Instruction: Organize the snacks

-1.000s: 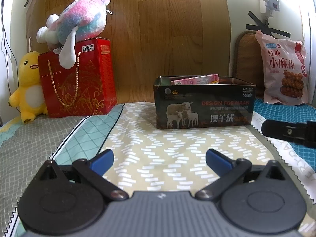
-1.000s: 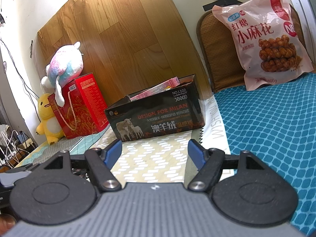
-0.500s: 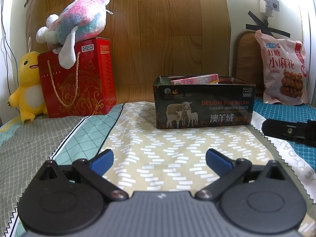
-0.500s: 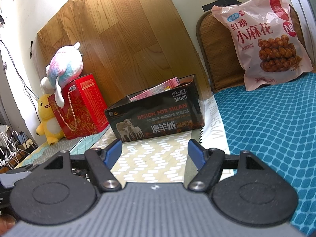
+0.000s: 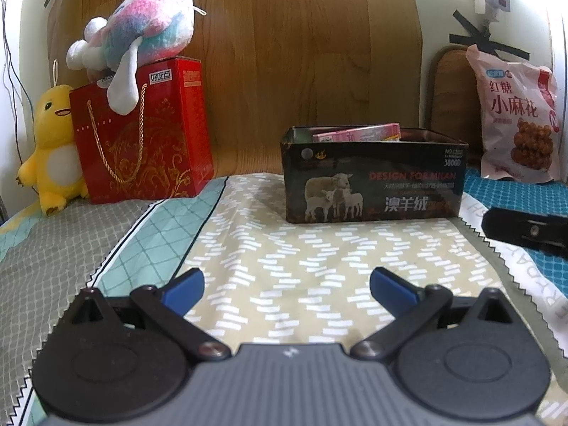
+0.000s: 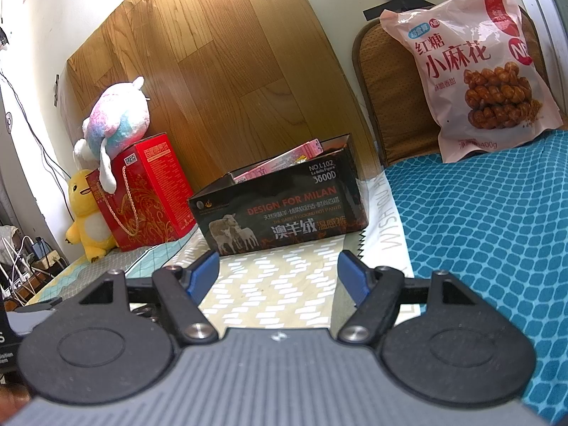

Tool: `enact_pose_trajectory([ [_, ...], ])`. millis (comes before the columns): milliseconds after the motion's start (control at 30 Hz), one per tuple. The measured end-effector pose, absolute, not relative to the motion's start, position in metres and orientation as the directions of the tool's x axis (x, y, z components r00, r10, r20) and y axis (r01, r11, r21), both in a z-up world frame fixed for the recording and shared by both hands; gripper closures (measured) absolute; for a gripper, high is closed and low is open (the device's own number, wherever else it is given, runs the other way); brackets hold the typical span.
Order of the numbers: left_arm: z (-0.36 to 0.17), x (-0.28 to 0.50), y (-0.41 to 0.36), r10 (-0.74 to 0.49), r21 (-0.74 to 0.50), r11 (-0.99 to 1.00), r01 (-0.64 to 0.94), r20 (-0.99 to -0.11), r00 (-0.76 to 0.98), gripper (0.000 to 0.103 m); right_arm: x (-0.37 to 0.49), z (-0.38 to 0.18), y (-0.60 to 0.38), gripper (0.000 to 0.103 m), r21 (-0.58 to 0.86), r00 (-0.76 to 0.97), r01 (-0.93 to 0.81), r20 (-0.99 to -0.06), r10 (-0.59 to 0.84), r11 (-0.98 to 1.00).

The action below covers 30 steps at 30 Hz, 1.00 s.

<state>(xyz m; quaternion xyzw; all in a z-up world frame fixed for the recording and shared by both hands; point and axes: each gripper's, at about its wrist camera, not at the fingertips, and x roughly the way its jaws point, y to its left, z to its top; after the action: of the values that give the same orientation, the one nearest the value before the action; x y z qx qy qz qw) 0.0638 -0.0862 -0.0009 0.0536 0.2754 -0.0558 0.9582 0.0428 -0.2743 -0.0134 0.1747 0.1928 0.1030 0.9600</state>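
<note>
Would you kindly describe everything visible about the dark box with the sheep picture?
The dark box is an open-topped rectangular carton, glossy black, printed with three sheep, red "DESIGN FOR MILAN" lettering and white Chinese characters. It stands upright on the patterned bedspread, in front of the wooden board. A pink packet pokes above its rim. Neither gripper touches it.

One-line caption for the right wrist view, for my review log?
Open right gripper holds nothing, facing the dark sheep-print box with a pink packet inside; snack bag leans far right.
</note>
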Motion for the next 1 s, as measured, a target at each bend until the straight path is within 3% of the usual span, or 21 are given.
enact_pose_trajectory([
  [1000,-0.0044,0.0708,-0.0847,-0.059,0.075,0.989,0.125,-0.577,0.815,0.000,0.0423,-0.0130,-0.2745,0.027,0.377,0.904,-0.129,-0.334,0.265,0.917],
])
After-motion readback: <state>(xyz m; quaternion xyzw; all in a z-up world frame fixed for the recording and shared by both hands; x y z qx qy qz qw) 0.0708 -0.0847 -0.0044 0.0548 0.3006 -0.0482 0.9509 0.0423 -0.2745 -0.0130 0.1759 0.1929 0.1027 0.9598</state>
